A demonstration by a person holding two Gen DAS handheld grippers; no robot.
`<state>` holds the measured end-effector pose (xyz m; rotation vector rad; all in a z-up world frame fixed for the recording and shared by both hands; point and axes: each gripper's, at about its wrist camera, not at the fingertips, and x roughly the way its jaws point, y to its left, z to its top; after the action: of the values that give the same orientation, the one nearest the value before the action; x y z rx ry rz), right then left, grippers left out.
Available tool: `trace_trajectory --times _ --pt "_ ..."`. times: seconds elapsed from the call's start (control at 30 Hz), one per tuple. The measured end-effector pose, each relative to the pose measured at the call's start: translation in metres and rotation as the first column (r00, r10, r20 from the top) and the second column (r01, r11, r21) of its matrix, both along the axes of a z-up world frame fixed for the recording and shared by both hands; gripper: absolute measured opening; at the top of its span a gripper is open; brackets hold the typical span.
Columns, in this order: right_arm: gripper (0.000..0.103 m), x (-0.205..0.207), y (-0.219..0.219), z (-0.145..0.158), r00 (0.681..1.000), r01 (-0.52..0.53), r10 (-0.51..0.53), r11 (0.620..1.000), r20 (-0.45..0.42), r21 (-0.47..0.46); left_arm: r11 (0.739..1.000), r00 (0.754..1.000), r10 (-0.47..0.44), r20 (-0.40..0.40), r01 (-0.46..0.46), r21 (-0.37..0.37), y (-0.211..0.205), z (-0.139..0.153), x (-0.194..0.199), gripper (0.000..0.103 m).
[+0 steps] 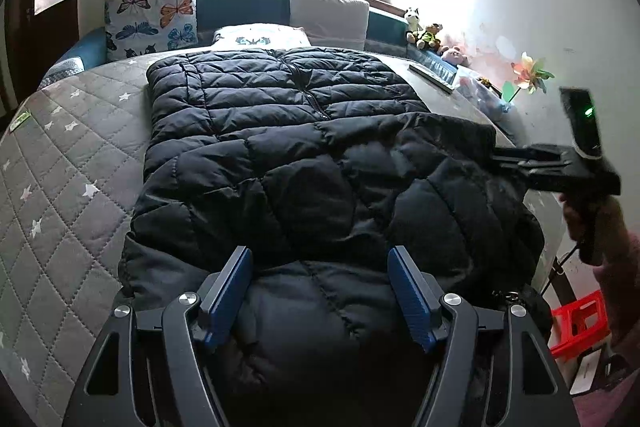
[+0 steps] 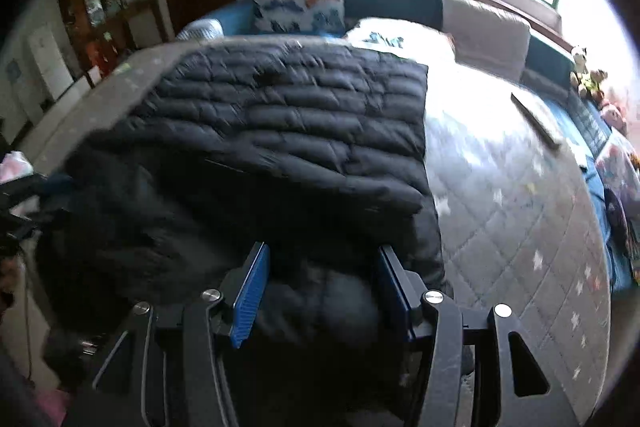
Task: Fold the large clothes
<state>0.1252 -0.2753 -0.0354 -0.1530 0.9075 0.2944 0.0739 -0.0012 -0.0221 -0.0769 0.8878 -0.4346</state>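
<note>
A black quilted puffer jacket [image 1: 300, 115] lies lengthwise on the grey star-patterned bed cover [image 1: 60, 167], zip side up, with its near part folded over in thick folds. My left gripper [image 1: 320, 251] hangs over the jacket's near end, its blue pads [image 1: 230, 291] wide apart and padded cloth bulging between them; it is open. In the right wrist view my right gripper [image 2: 322, 249] is open too, above the jacket [image 2: 300, 115] at its near right edge. Seen from the left wrist, the right gripper [image 1: 504, 157] points at the jacket's right side, held by a hand [image 1: 580, 223].
A butterfly pillow [image 1: 152, 15] and a beige cushion [image 1: 328, 15] stand at the headboard. Stuffed toys [image 1: 424, 31] and a paper pinwheel [image 1: 532, 71] line the right wall. A flat dark object [image 1: 434, 77] lies on the bed's right side. A red stool [image 1: 576, 323] stands on the floor at the right.
</note>
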Motion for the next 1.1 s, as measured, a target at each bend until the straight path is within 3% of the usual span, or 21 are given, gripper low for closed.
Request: trace_trajectory --times 0.13,0.27,0.37,0.5,0.57,0.7,0.87,0.97,1.1 --pt "0.074 -0.003 -0.015 -0.02 0.999 0.021 -0.02 0.999 -0.035 0.026 1.0 1.0 -0.017 -0.005 0.017 0.018 -0.003 -0.005 0.001 0.074" --pt "0.076 -0.001 -0.022 -0.033 0.999 0.027 -0.023 0.996 -0.049 0.085 0.999 1.0 -0.021 -0.01 0.021 0.035 -0.006 -0.011 0.004 0.074" --pt "0.076 -0.001 -0.018 -0.037 0.999 0.023 -0.02 0.997 -0.034 0.069 0.999 1.0 -0.016 -0.018 0.017 0.049 -0.01 -0.013 0.008 0.074" --pt "0.076 0.0 -0.02 -0.029 0.999 0.021 -0.018 0.998 -0.047 0.067 0.996 0.999 -0.03 -0.018 0.032 0.087 -0.018 -0.004 0.01 0.074" --pt "0.077 -0.002 -0.023 -0.017 0.998 0.038 -0.034 0.997 -0.05 0.069 0.996 0.998 -0.055 -0.012 0.056 0.071 -0.021 0.005 0.012 0.074" --pt "0.077 -0.02 -0.02 0.022 0.998 0.036 -0.039 0.999 0.059 0.037 0.996 0.997 -0.08 0.003 0.08 0.044 -0.029 0.02 0.023 0.074" --pt "0.079 -0.033 0.002 0.057 0.987 -0.092 0.079 0.992 0.139 0.088 0.994 0.994 -0.108 -0.015 0.108 0.005 -0.047 0.025 0.048 0.074" --pt "0.079 -0.025 0.029 0.052 0.978 -0.176 0.166 0.982 0.125 0.072 0.99 0.989 -0.142 -0.032 0.141 -0.031 -0.065 0.02 0.06 0.074" --pt "0.078 -0.004 0.056 0.029 0.972 -0.225 0.22 0.973 0.086 0.052 0.986 0.985 -0.168 -0.044 0.167 -0.027 -0.086 0.011 0.068 0.074"
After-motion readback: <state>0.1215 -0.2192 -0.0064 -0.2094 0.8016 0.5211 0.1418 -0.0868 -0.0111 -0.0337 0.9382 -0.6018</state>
